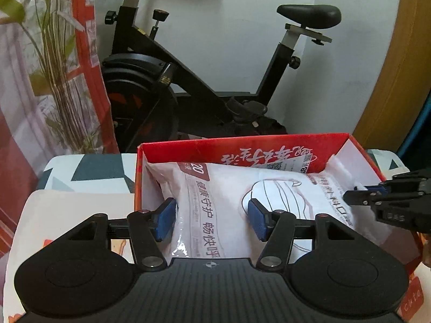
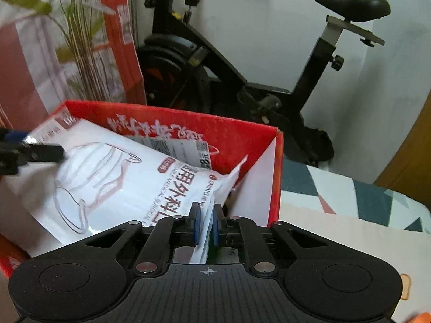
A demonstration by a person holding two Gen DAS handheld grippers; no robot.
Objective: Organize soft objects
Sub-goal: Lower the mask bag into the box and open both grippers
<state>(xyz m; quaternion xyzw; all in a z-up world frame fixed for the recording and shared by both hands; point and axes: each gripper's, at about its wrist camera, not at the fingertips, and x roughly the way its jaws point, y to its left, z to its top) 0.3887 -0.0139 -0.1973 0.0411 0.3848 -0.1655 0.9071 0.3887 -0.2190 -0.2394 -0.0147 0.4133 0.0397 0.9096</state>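
Left wrist view: left gripper (image 1: 211, 219) stands half open astride the mask pack (image 1: 269, 196), unclamped, in the red box (image 1: 188, 149). Right wrist view: right gripper (image 2: 206, 222) pinches the pack's edge; best lower flat, then release.

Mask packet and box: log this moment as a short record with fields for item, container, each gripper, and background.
item: white mask packet, lying tilted in the box
container: red cardboard box, open top
right gripper: shut on the packet's edge
left gripper: jaws apart, astride the packet's other end; contact unclear
surface: patterned cloth under the box
background: black exercise bike, leafy plant
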